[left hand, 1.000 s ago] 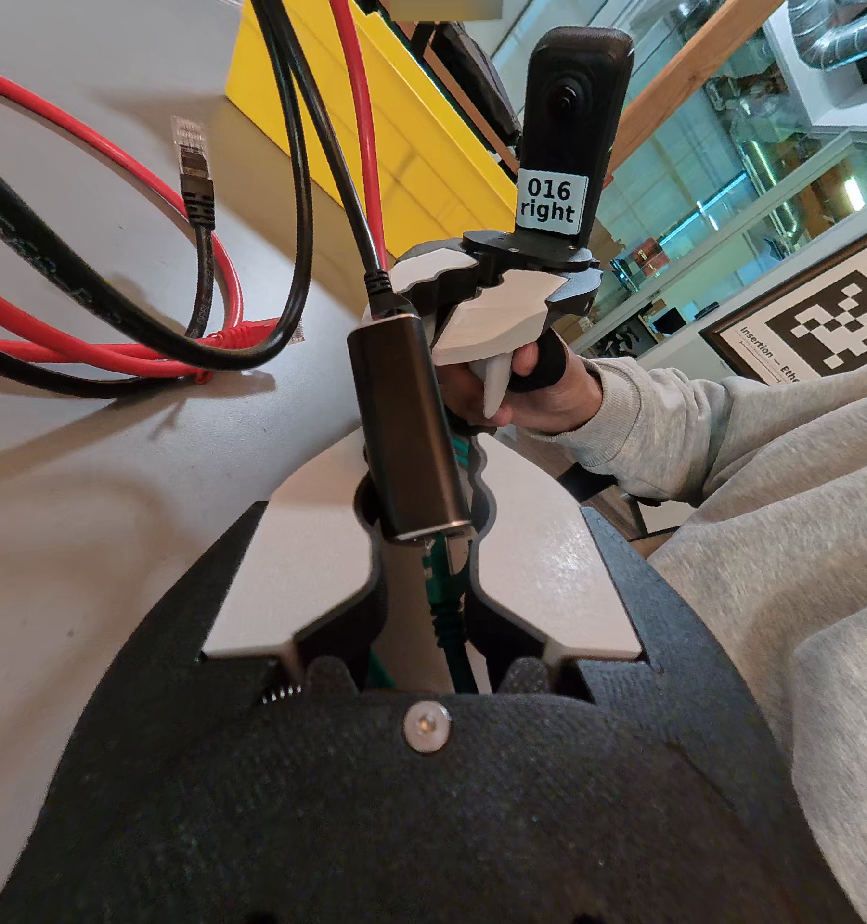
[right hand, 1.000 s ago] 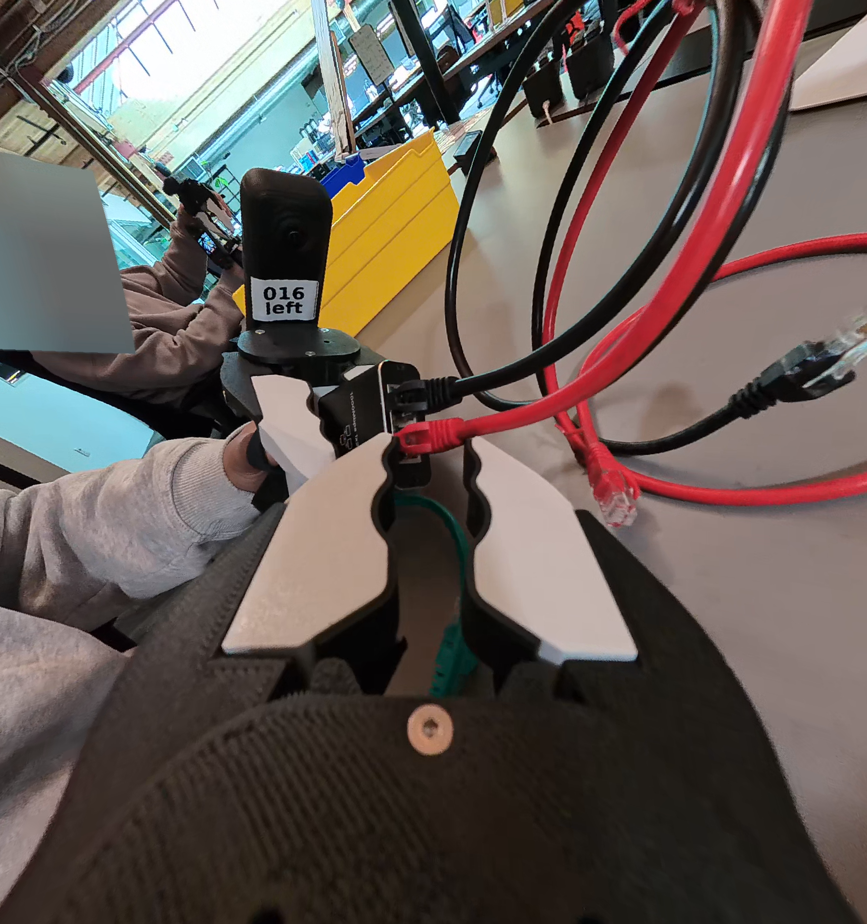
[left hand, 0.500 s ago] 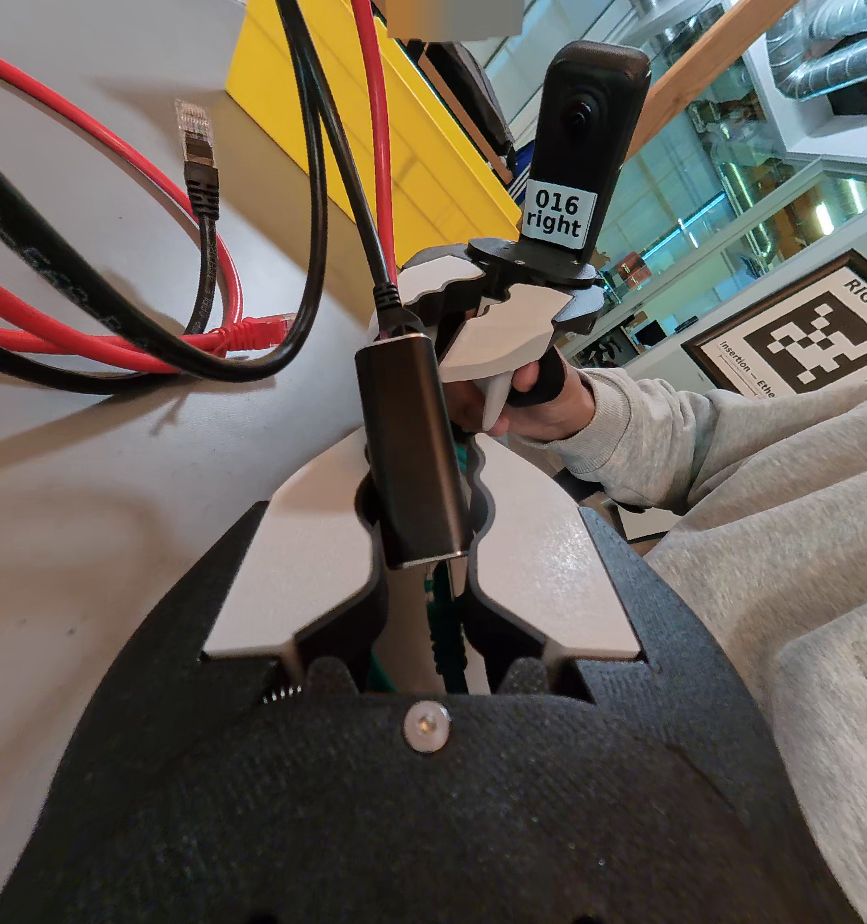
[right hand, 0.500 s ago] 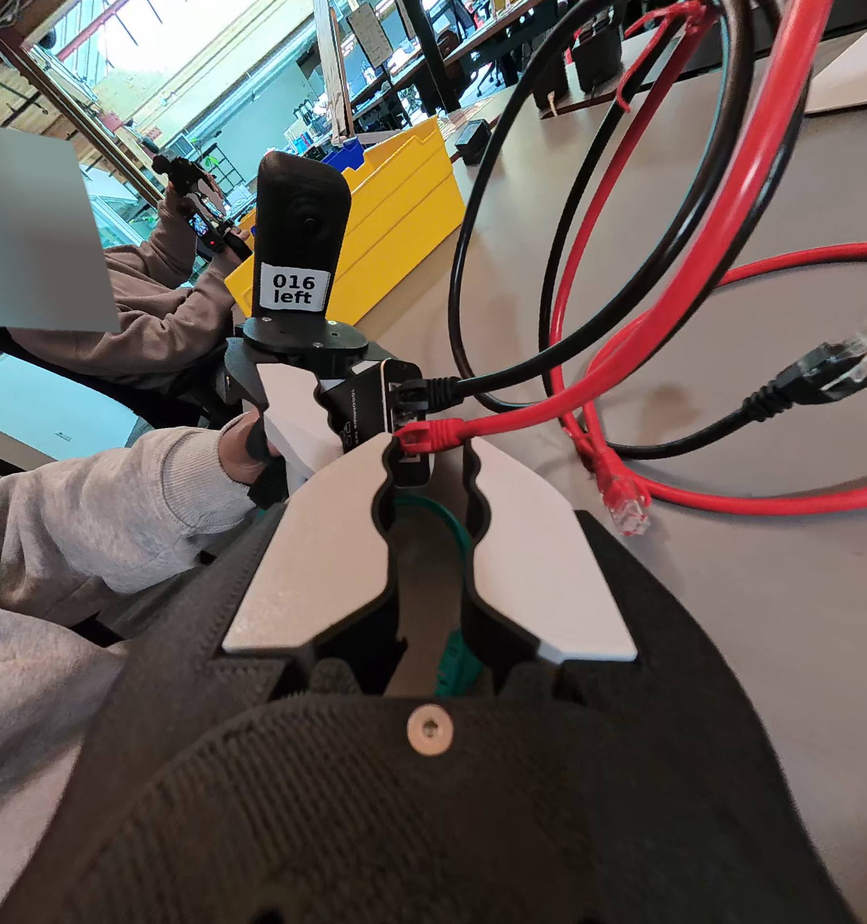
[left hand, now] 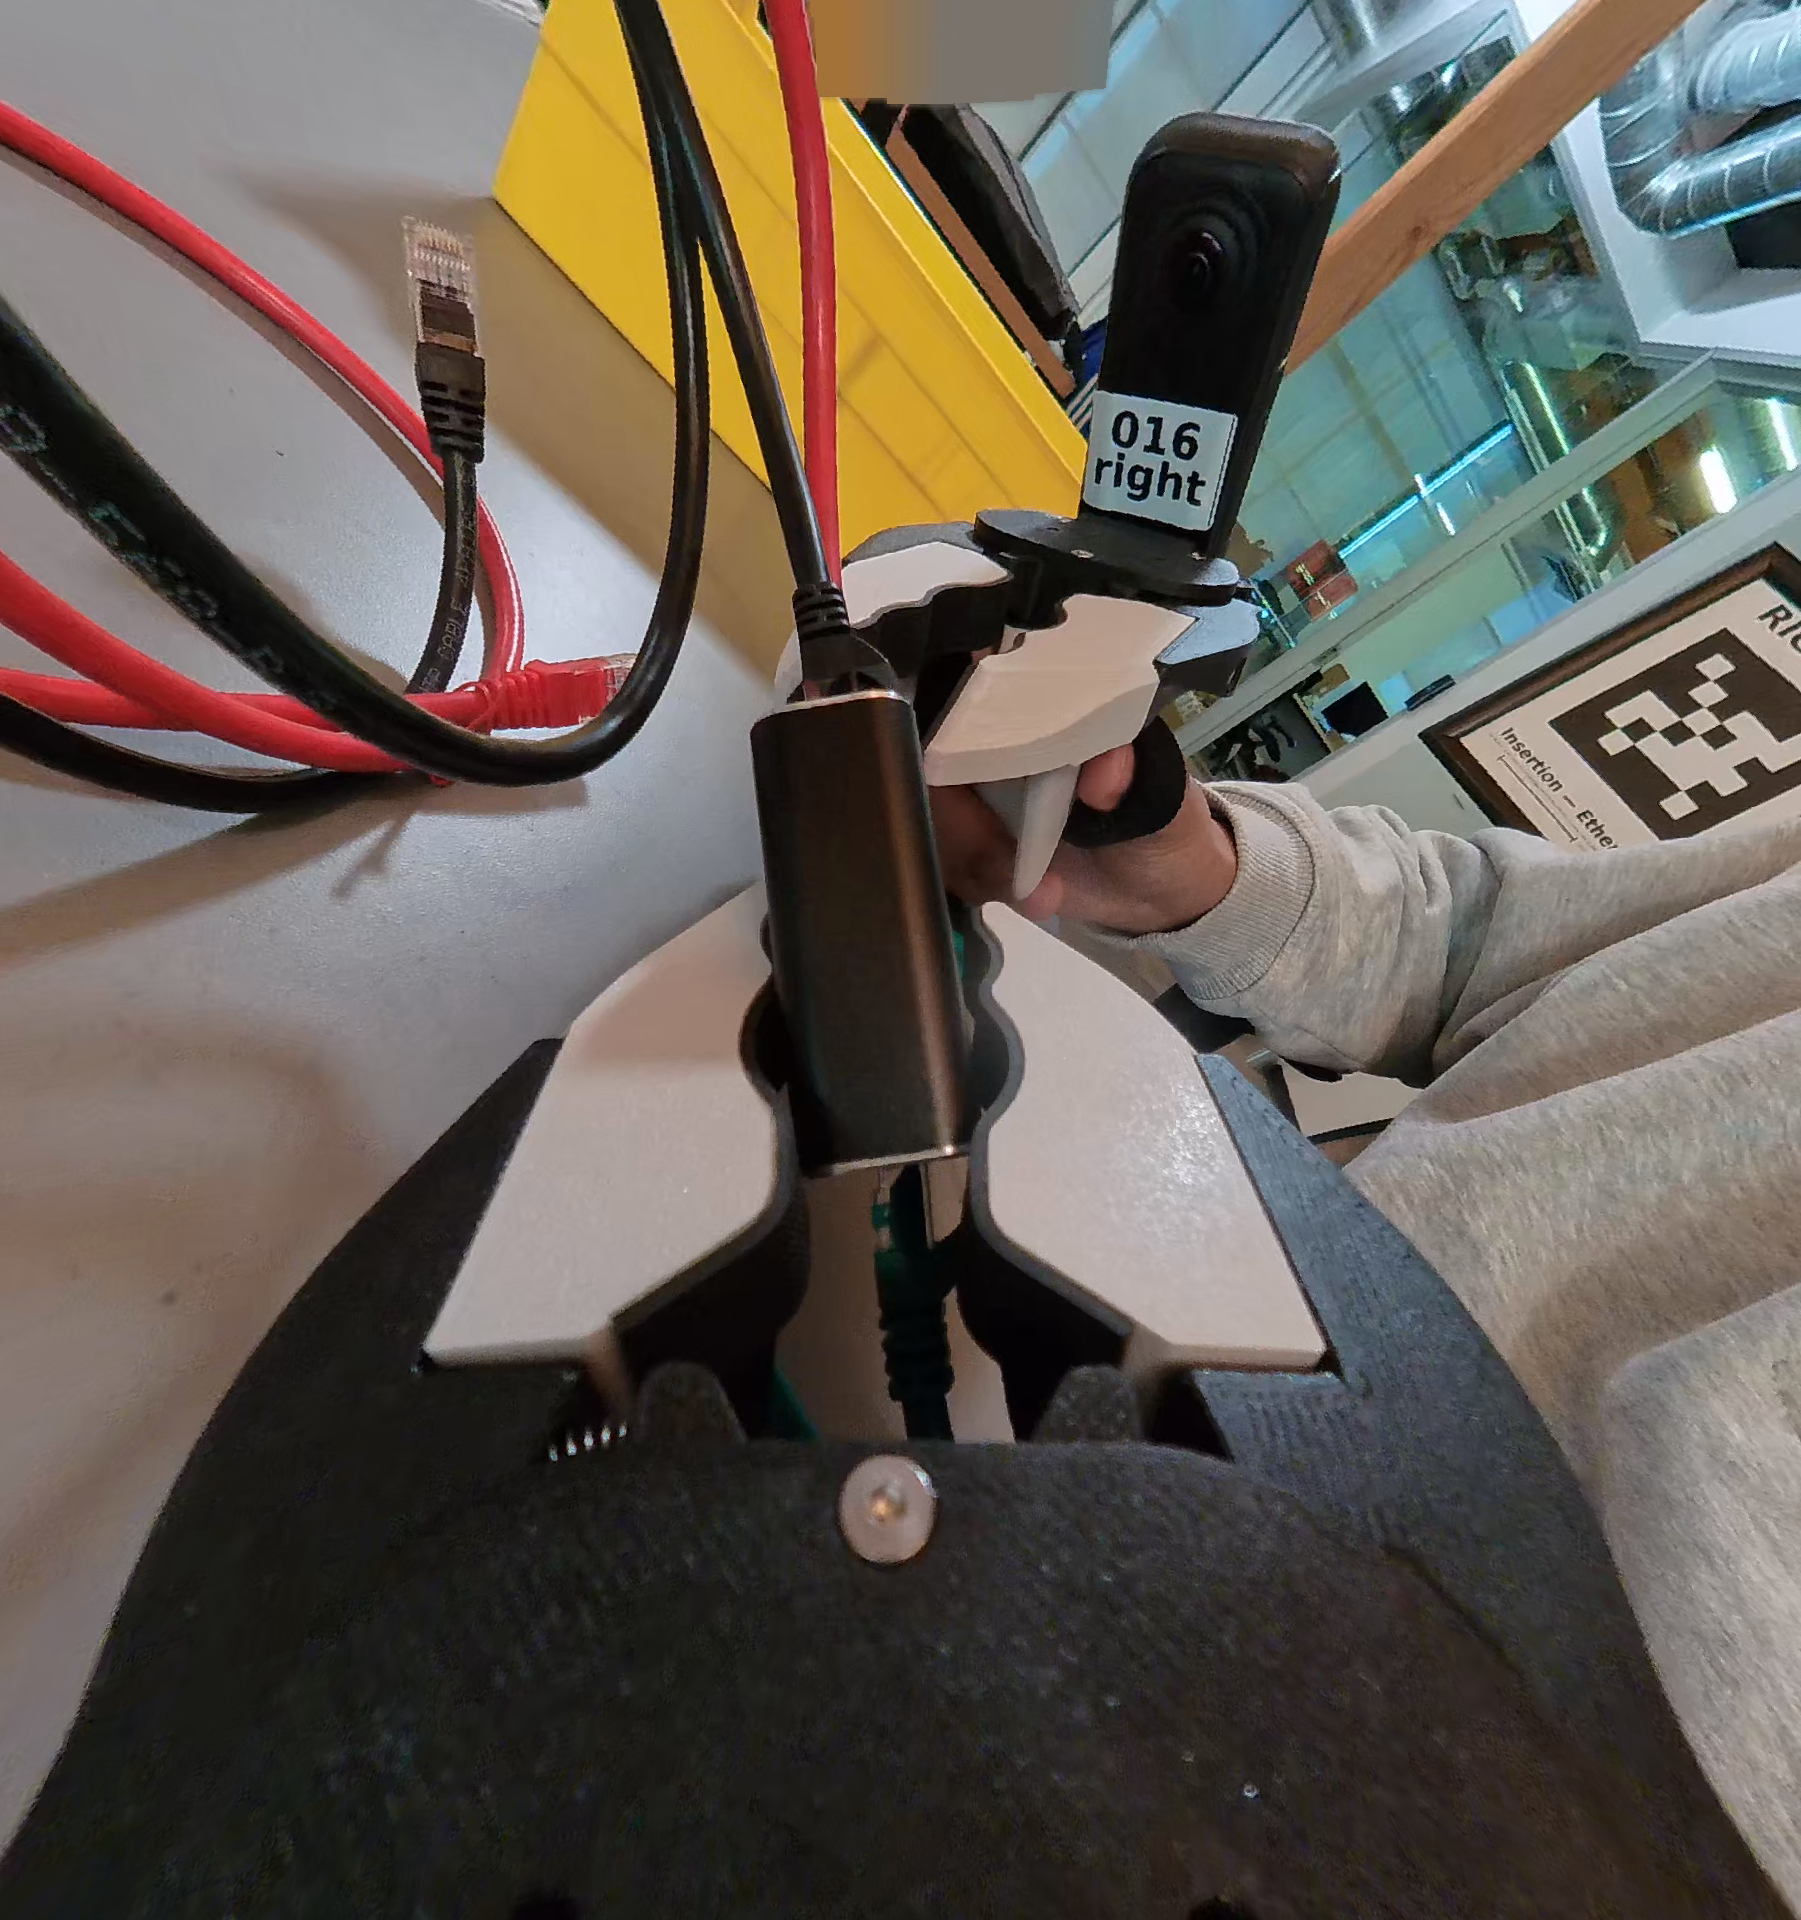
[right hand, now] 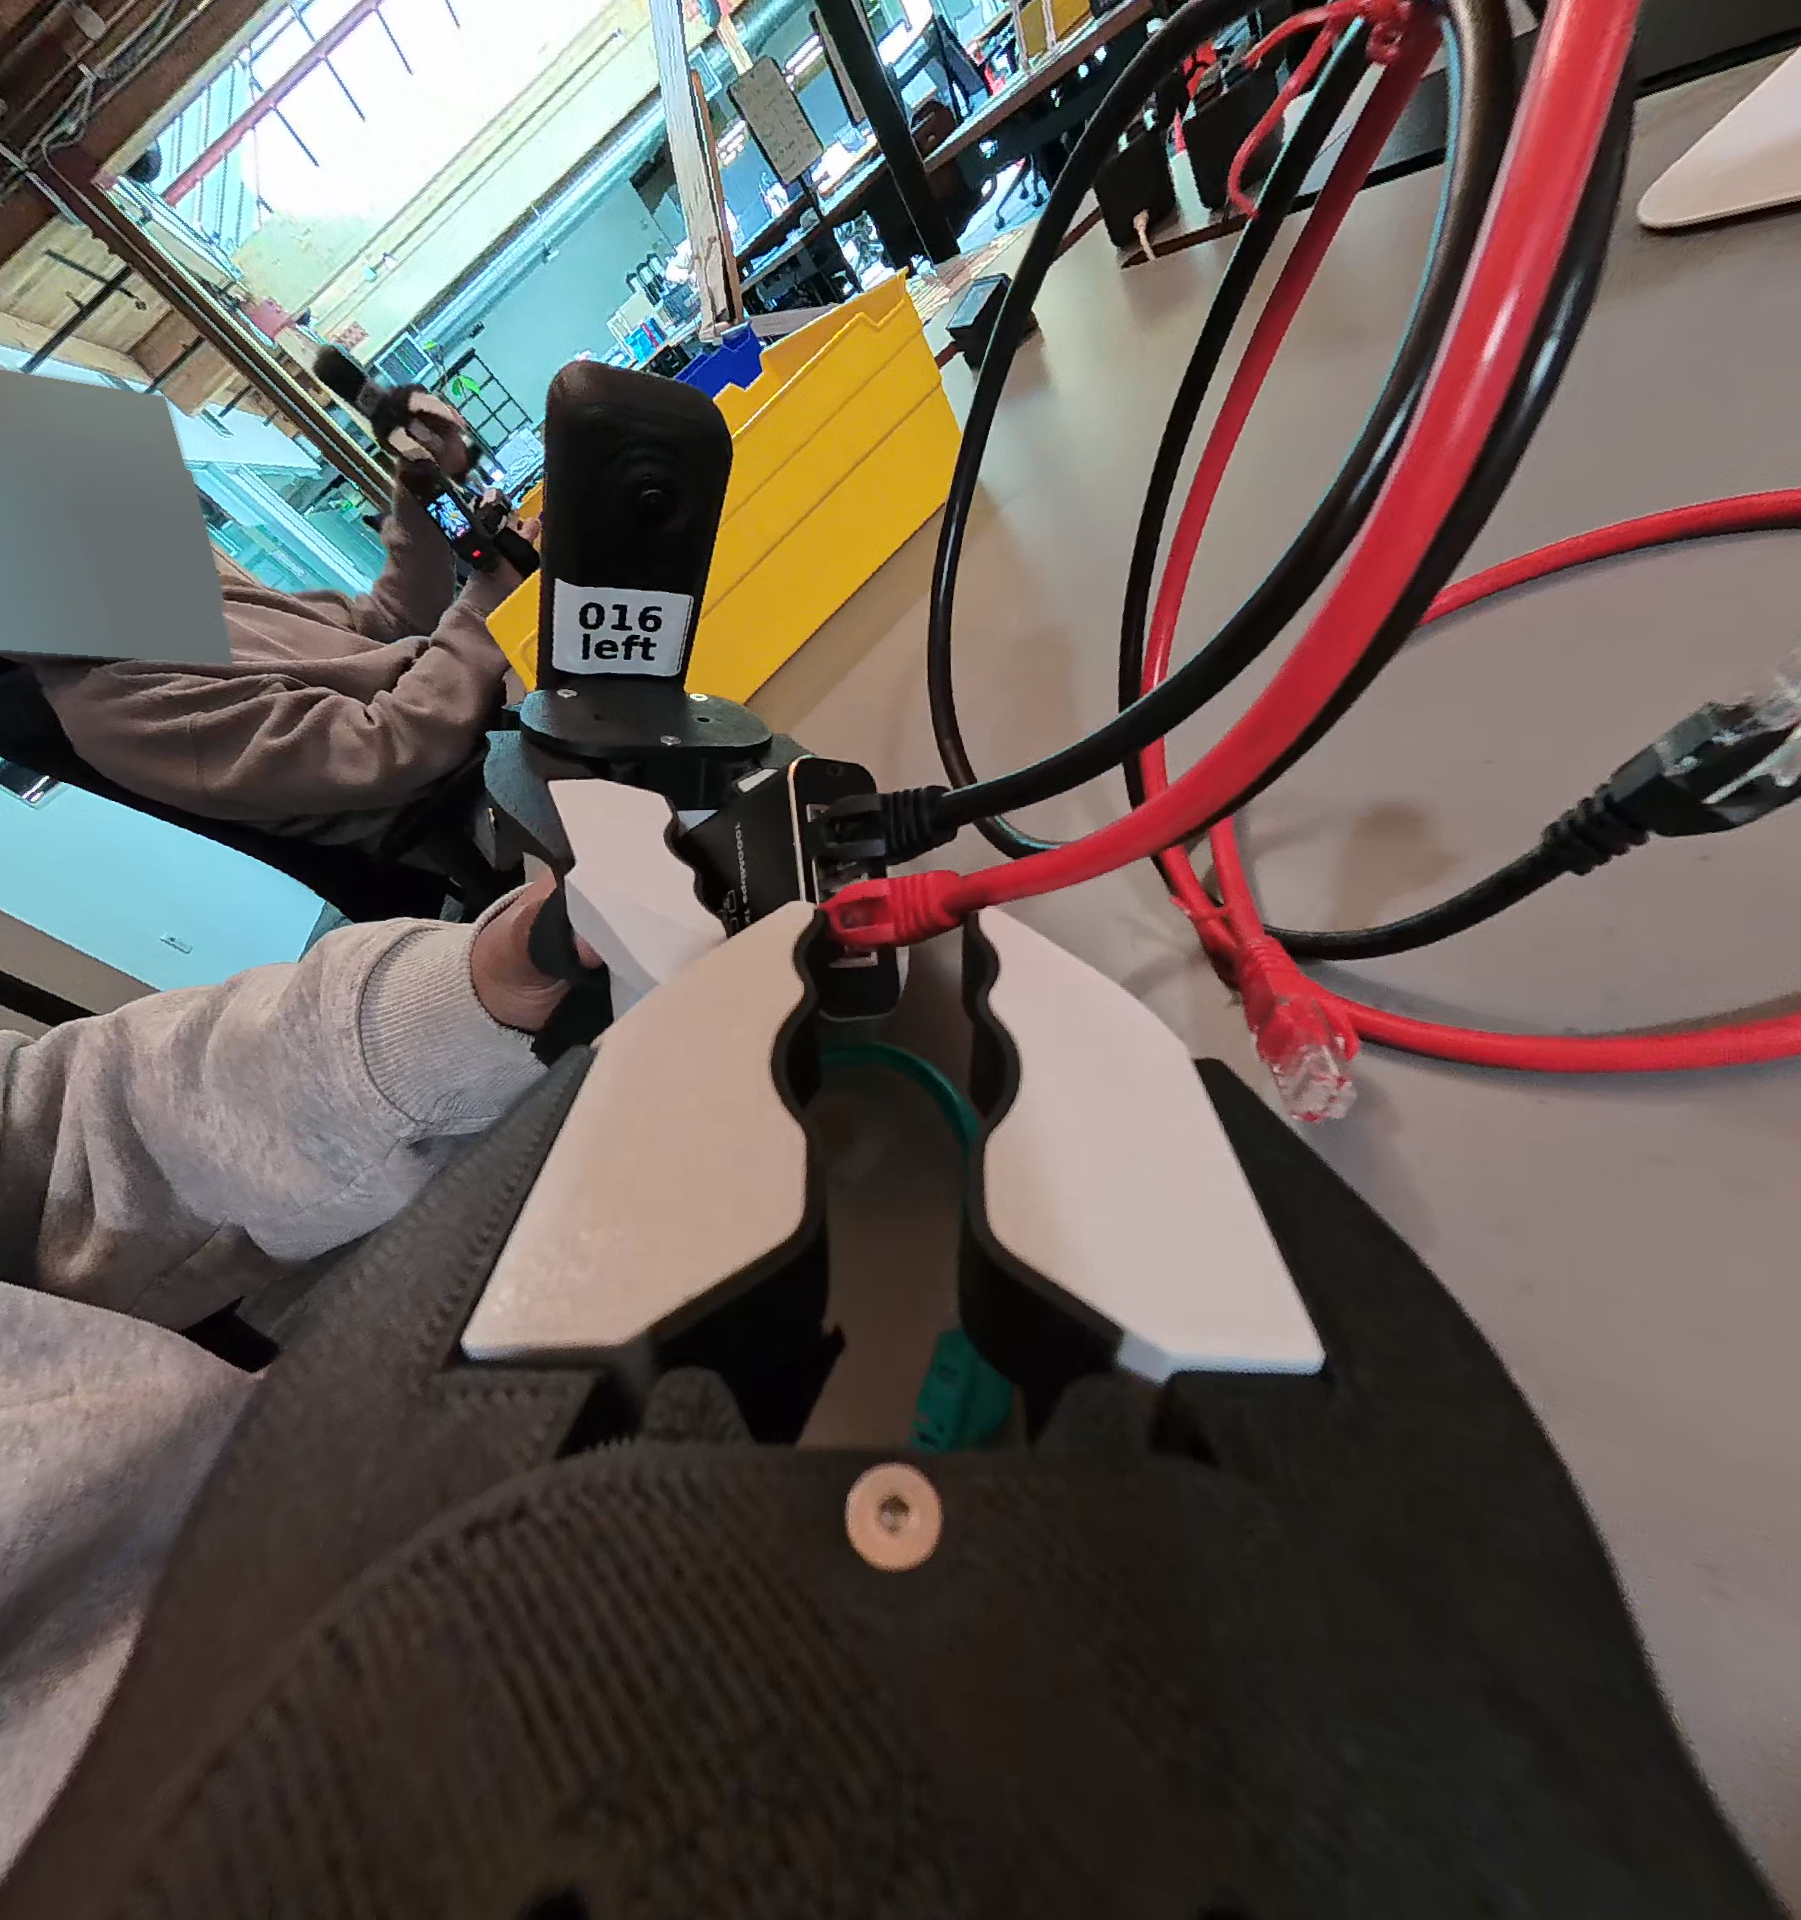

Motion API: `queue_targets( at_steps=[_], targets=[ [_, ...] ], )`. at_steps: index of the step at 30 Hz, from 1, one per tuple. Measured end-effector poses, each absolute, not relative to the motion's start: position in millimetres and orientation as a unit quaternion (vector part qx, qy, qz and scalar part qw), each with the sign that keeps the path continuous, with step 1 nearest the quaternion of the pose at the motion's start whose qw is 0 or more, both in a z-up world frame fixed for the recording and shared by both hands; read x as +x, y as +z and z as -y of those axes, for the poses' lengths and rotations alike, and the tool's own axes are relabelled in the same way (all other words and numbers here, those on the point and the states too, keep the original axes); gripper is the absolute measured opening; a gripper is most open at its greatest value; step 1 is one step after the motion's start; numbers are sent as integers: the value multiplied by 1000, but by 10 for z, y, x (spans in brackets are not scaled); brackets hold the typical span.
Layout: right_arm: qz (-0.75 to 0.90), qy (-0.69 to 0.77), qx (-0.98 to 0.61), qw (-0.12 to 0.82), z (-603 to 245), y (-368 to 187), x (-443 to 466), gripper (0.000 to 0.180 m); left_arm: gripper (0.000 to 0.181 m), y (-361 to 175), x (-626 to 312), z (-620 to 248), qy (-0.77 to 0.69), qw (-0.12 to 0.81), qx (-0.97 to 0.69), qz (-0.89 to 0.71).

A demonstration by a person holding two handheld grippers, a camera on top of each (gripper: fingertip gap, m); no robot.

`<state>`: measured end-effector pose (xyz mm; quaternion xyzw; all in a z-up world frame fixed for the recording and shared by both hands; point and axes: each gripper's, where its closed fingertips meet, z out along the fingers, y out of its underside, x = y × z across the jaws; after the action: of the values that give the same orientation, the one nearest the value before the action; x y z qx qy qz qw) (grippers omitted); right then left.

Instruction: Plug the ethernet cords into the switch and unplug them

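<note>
Sitting lengthwise between the pale fingers of the left claw (left hand: 875, 997), the dark metal switch (left hand: 854, 935) is pinched along its sides and held above the grey surface (left hand: 200, 987). A black ethernet cord (right hand: 1041, 800) is plugged into its upper port and a red ethernet cord (right hand: 989, 888) into the port just below, while a green cord (left hand: 911, 1340) runs out of its other end, back between the left fingers. The right claw (right hand: 891, 982) points at the port face with its fingers spread on either side of the red plug (right hand: 891, 906), not pressing it. Loose on the surface lie a spare black plug (right hand: 1706, 769) with a clear tip and a spare red plug (right hand: 1291, 1023), amid loops of red and black cord. A yellow bin (right hand: 834, 457) stands beyond them.
</note>
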<state>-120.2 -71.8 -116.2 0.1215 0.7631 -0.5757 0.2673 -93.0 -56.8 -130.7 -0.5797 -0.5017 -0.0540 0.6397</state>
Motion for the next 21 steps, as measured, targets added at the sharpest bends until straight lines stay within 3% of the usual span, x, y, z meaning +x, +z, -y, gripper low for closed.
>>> queue_targets(
  at_steps=[11,21],
  targets=[
    [-759,-570,111,295,703,-1156,-1157,24,30,-1295,-902,523,-35,633,-600,488],
    [-790,-575,50,209,708,-1155,-1149,25,30,-1293,-894,516,-26,630,-604,487]
  ],
)
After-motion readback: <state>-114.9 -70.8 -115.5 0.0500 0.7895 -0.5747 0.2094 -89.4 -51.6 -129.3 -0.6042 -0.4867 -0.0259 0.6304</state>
